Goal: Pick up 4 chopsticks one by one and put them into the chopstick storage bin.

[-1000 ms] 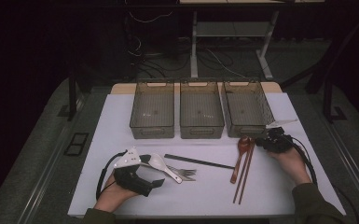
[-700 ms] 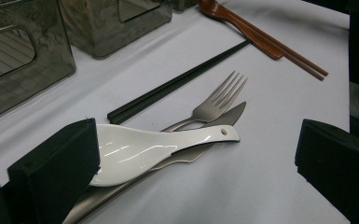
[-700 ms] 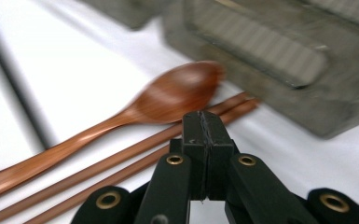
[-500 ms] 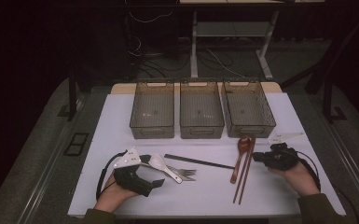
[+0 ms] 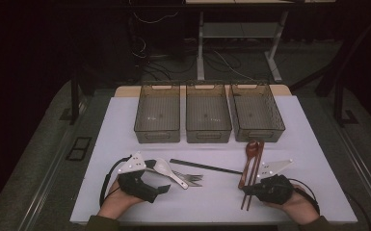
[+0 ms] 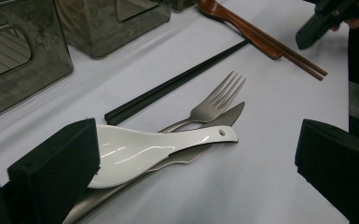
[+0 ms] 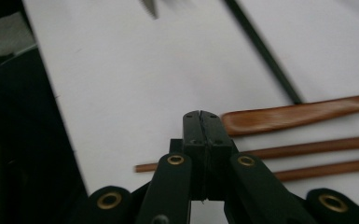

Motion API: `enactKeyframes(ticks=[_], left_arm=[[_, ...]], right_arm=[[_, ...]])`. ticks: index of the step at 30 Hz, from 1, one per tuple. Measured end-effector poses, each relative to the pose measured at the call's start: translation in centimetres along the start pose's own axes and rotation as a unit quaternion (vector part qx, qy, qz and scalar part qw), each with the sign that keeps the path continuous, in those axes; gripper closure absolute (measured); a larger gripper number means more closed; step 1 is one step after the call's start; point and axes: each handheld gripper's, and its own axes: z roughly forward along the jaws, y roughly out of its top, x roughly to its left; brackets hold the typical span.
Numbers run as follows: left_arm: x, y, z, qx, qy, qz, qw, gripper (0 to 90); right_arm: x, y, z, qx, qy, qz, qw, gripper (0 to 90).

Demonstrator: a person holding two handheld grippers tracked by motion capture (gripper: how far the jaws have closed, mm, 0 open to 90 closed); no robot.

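My left gripper (image 5: 166, 189) rests at the near left of the white mat, open wide. In the left gripper view the left gripper (image 6: 196, 135) has a white ceramic spoon (image 6: 140, 149) lying between its jaws, on top of a steel fork (image 6: 214, 105) and knife (image 6: 224, 119). My right gripper (image 5: 248, 191) is at the near right with its jaws pressed together, having just closed fully with nothing between them. In the right gripper view the right gripper (image 7: 201, 116) hovers over the near ends of two brown chopsticks (image 7: 317, 147), beside a wooden spoon (image 7: 298, 114).
Three dark mesh bins (image 5: 157, 113) (image 5: 208, 113) (image 5: 257, 113) stand in a row at the back of the mat (image 5: 125, 125). Black chopsticks (image 5: 205, 166) lie across the middle. The mat's near edge runs just below both hands.
The right gripper has moved from beside the right bin toward the near edge, along the wooden spoon and brown chopsticks. The left gripper has stayed put.
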Motion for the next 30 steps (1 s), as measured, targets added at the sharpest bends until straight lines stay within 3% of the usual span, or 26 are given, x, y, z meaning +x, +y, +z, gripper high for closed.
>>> enactKeyframes(ticks=[10,19,30], left_arm=[[0.0,0.0,0.0,0.001,0.000,0.000,1.0000,0.0],[0.0,0.0,0.0,0.001,0.000,0.000,1.0000,0.0],[0.0,0.0,0.0,0.002,0.000,0.000,1.0000,0.0]], right_arm=[[1.5,0.0,1.7,0.033,0.019,-0.023,0.9990,89.2],[1.6,-0.5,1.4,0.045,0.023,-0.019,0.9986,89.2],[1.4,-1.1,0.7,0.051,0.010,-0.019,0.9985,89.2]])
